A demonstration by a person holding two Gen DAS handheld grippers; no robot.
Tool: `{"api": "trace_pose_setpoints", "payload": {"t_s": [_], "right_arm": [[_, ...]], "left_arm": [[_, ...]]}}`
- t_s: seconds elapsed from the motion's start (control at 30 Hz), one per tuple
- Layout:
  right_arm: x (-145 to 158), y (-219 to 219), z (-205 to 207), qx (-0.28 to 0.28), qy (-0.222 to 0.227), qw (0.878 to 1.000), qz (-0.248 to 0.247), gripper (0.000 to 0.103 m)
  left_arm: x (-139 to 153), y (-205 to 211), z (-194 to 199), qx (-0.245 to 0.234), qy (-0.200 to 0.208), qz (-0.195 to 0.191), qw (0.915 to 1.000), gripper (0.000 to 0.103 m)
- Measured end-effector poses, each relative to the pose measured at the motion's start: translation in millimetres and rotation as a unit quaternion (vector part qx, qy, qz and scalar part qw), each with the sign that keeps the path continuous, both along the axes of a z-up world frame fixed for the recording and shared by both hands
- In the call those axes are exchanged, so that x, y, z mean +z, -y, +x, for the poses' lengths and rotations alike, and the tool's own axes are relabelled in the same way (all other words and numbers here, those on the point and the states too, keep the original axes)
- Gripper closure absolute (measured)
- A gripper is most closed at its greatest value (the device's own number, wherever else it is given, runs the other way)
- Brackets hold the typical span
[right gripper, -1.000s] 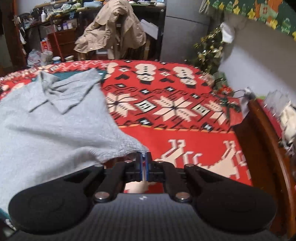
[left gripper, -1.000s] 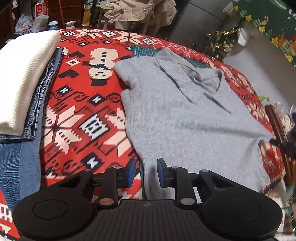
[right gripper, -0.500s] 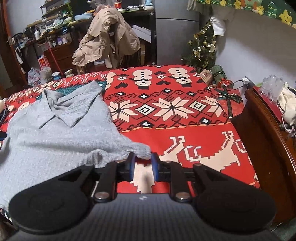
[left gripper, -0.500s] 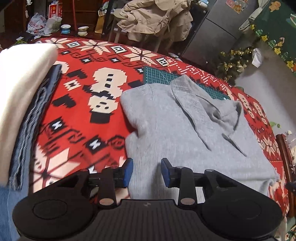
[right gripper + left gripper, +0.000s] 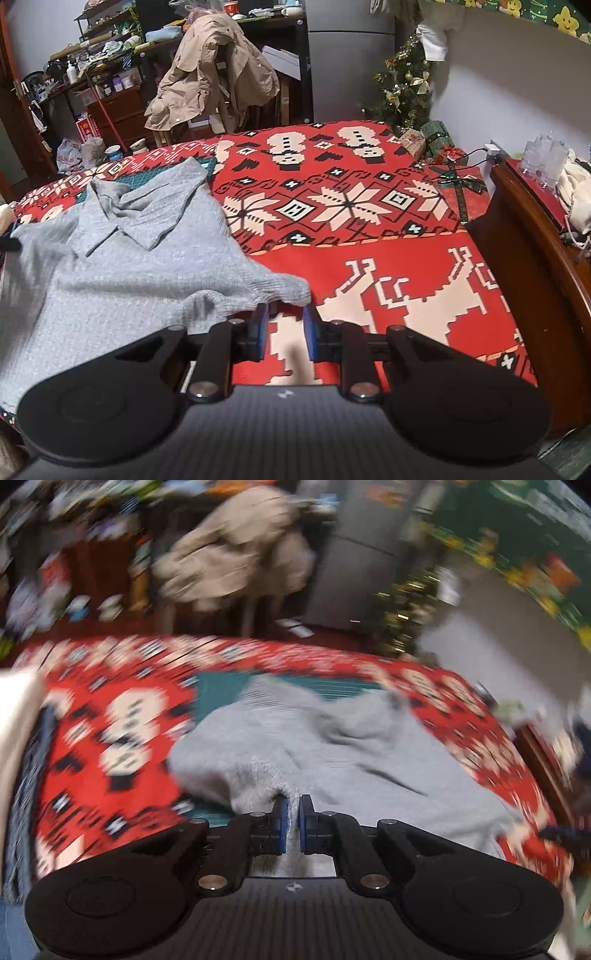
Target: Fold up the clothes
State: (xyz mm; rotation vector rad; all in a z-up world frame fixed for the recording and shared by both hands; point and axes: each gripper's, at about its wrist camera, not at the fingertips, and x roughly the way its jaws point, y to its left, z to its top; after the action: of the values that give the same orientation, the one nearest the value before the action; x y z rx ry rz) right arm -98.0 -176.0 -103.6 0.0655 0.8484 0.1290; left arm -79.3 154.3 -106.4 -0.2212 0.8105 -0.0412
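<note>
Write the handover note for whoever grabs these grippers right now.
Left gripper: shut on the near hem of the grey sweater, fabric bunched between its pads; that view is motion-blurred.
Right gripper: open, the sweater's other hem corner lying just past its fingertips, not held.
The sweater lies spread, collar away from you, on the red patterned cloth.
Done: one corner gripped. No fold visible.
Left: grip the right corner, then fold.
</note>
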Motion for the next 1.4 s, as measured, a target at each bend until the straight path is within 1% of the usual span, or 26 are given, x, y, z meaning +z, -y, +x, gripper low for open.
{"api": "trace_pose_setpoints", "payload": {"t_s": [0.07,0.1,0.17,0.23,0.33,0.37,0.4,0.53,0.63,0.93,1.03,1.1,1.13,1.17,1.2,1.23,1.3,1.4], "right_arm": [[0.1,-2.6,-0.6,0.004,-0.001,1.0,0.0,0.081],[0.3,-4.0,-1.4,0.006,-0.001,1.0,-0.001,0.081],[0.9,-4.6,-3.3,0.008,-0.002,1.0,-0.001,0.081],[2.0,-2.7,-5.8,0.008,-0.001,1.0,0.0,0.079],[2.5,4.0,-9.8,-0.002,-0.002,1.0,0.006,0.075],[2.0,6.5,-11.0,-0.006,-0.003,1.0,0.01,0.075],[1.6,8.9,-12.2,-0.01,-0.005,1.0,0.013,0.075],[-3.7,14.3,-12.2,-0.021,-0.016,0.999,0.029,0.075],[-6.1,14.1,-10.9,-0.026,-0.018,0.999,0.042,0.075],[-5.1,4.6,-8.0,-0.015,-0.02,0.999,0.039,0.075],[-3.6,5.9,-9.4,-0.018,-0.02,0.999,0.038,0.075],[-2.6,7.7,-10.7,-0.021,-0.02,0.999,0.037,0.075],[-2.2,8.8,-11.2,-0.023,-0.02,0.999,0.037,0.074],[-1.9,9.8,-11.7,-0.025,-0.02,0.999,0.037,0.074],[-1.7,10.7,-12.1,-0.027,-0.02,0.999,0.037,0.074],[-1.5,11.1,-12.1,-0.028,-0.02,0.999,0.037,0.074],[-0.7,11.1,-11.7,-0.029,-0.019,0.999,0.037,0.074],[1.4,8.9,-9.8,-0.025,-0.016,0.999,0.038,0.074]], "left_arm": [[-2.3,30.1,3.2,-0.045,0.005,0.018,0.9988,0.097],[-7.7,42.2,5.7,-0.06,0.001,0.025,0.9979,0.097],[-21.9,61.3,10.6,-0.083,-0.015,0.037,0.9957,0.095],[-32.7,69.6,10.8,-0.089,-0.027,0.045,0.9947,0.091],[-33.1,59.9,-1.0,-0.08,-0.023,0.036,0.9959,0.086],[-30.2,53.3,-6.4,-0.075,-0.02,0.031,0.9965,0.08],[-27.3,46.6,-11.4,-0.069,-0.017,0.028,0.9971,0.077],[-19.1,17.1,-31.4,-0.034,-0.01,0.016,0.9992,0.076],[-21.8,-2.5,-41.4,-0.013,-0.017,0.007,0.9997,0.076],[-50.4,-37.4,-31.0,0.048,-0.038,-0.04,0.9974,0.076],[-54.3,-37.9,-19.1,0.043,-0.037,-0.06,0.9966,0.076],[-56.2,-34.7,-10.3,0.036,-0.038,-0.059,0.9969,0.072],[-57.2,-32.6,-6.2,0.033,-0.039,-0.055,0.9972,0.072],[-58.1,-30.0,-2.6,0.03,-0.04,-0.046,0.9977,0.072],[-58.9,-27.7,0.9,0.027,-0.043,-0.037,0.998,0.082],[-59.3,-25.8,4.1,0.024,-0.048,-0.026,0.9982,0.095],[-54.5,-23.8,7.3,0.02,-0.049,-0.004,0.9986,0.097],[-33.9,-30.4,3.4,0.026,-0.023,0.033,0.9989,0.098]]}}
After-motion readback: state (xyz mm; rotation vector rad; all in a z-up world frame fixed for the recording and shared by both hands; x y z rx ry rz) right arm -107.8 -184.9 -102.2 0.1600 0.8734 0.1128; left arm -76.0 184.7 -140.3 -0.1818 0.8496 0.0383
